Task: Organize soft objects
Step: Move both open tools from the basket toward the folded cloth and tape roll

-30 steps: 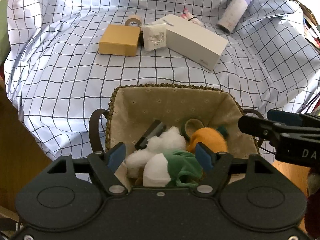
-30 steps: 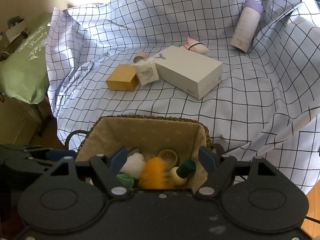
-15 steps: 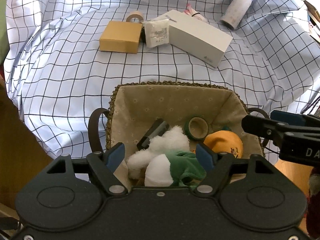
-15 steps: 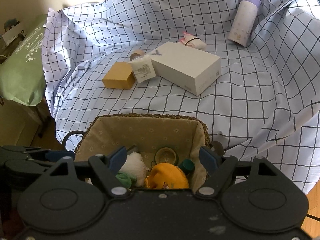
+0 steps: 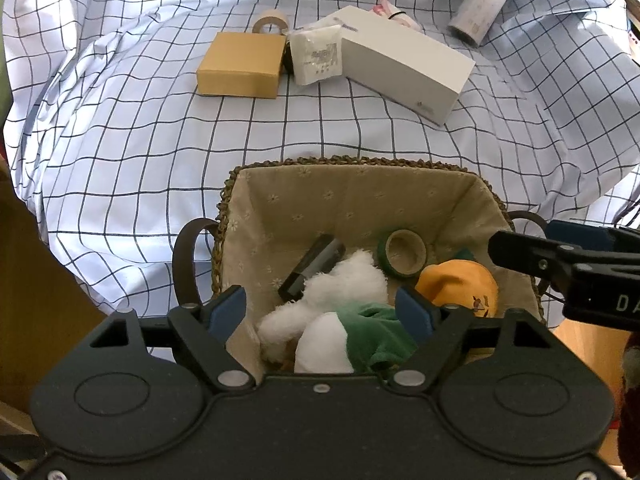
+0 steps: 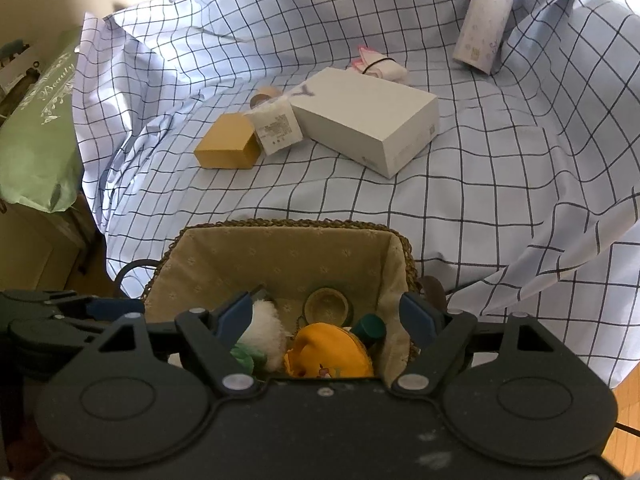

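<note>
A woven basket (image 5: 352, 160) with a beige lining sits at the near edge of the checked cloth. In it lie a white fluffy plush (image 5: 344, 284), a green and white plush (image 5: 360, 336) and an orange plush (image 5: 460, 284). My left gripper (image 5: 320, 312) hangs over the white and green plush; its jaws are opening and the pads stand clear of it. My right gripper (image 6: 330, 316) is open above the orange plush (image 6: 328, 352), which lies loose below it. The right gripper's finger (image 5: 560, 272) also shows at the right of the left wrist view.
The basket also holds a green tape roll (image 5: 402, 248), a black oblong thing (image 5: 316, 264) and a green-capped item (image 6: 370, 326). Farther back on the cloth lie a tan box (image 5: 240, 66), a white packet (image 5: 316, 54), a white box (image 5: 404, 62) and a lilac bottle (image 5: 480, 0). A green bag (image 6: 36, 120) is at the left.
The orange plush was blurred in motion under the right gripper and now lies still at the basket's right side. The left jaws have spread a little wider.
</note>
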`<state>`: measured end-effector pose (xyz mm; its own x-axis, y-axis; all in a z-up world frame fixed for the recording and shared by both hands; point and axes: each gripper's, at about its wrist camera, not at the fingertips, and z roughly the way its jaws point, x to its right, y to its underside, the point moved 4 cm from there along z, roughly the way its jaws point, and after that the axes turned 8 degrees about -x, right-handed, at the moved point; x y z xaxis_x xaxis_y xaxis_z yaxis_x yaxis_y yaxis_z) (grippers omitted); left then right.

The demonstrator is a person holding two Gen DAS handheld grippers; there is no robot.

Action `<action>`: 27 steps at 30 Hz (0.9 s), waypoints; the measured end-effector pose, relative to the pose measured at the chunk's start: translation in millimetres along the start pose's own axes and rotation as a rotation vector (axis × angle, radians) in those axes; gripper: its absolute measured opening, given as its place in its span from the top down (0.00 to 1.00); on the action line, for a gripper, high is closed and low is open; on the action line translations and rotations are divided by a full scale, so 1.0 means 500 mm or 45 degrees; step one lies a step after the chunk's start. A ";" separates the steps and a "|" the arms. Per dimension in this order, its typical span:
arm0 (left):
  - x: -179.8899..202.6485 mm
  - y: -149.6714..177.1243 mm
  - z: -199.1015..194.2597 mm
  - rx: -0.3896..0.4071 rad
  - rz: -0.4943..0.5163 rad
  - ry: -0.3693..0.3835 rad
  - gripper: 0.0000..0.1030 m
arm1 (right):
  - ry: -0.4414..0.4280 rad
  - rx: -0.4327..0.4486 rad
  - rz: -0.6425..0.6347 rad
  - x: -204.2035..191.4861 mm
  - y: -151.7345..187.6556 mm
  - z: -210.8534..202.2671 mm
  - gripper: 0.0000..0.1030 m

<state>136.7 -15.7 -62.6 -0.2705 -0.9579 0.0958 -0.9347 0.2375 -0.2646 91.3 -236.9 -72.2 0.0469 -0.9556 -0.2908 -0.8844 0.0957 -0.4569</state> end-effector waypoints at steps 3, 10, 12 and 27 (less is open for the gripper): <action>-0.003 -0.007 0.004 -0.004 0.002 -0.003 0.24 | -0.002 -0.009 0.010 0.003 -0.005 0.007 0.22; -0.012 -0.040 0.008 0.017 0.004 -0.023 0.24 | 0.003 -0.007 0.021 0.005 -0.033 0.021 0.21; -0.016 -0.054 0.009 0.031 0.001 -0.028 0.24 | 0.006 -0.006 0.021 0.003 -0.046 0.026 0.21; -0.062 -0.190 0.022 0.173 -0.047 -0.069 0.24 | 0.070 0.187 0.065 0.010 -0.259 0.073 0.19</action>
<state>236.2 -10.4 -51.2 -0.2203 -0.9737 0.0571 -0.9029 0.1815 -0.3897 222.8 -244.0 -45.3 -0.0253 -0.9619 -0.2721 -0.8073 0.1802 -0.5619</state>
